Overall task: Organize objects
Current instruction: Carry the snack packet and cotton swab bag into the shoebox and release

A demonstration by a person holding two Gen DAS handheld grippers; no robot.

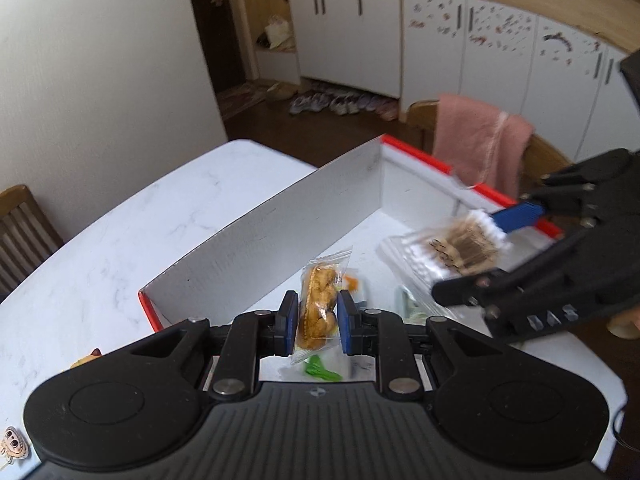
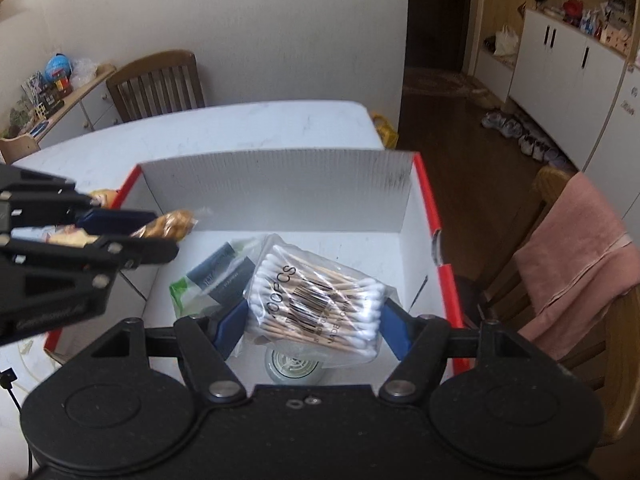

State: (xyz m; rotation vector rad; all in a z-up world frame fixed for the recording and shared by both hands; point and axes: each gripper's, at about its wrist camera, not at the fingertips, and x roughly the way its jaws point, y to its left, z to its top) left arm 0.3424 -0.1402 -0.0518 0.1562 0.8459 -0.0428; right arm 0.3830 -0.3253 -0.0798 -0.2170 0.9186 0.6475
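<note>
A red box [image 1: 256, 236] [image 2: 430, 208] with a white inside stands on the white table. My left gripper [image 1: 318, 316] is shut on a clear-wrapped pastry snack [image 1: 318, 312], held over the box's near edge; from the right wrist view that gripper [image 2: 160, 236] and the snack [image 2: 172, 224] are at the box's left wall. My right gripper [image 2: 312, 316] is shut on a clear bag of cotton swabs [image 2: 316, 300], held above the box's inside. In the left wrist view the right gripper [image 1: 492, 248] and the swab bag [image 1: 452, 252] are blurred at the right.
Inside the box lie a dark packet with green [image 2: 216, 276] and a round lid [image 2: 294, 366]. A green wrapper [image 1: 320, 370] lies below the left gripper. A small toy [image 1: 14, 446] sits on the table [image 1: 120, 240]. A chair with a pink towel [image 2: 576, 256] stands right of the box.
</note>
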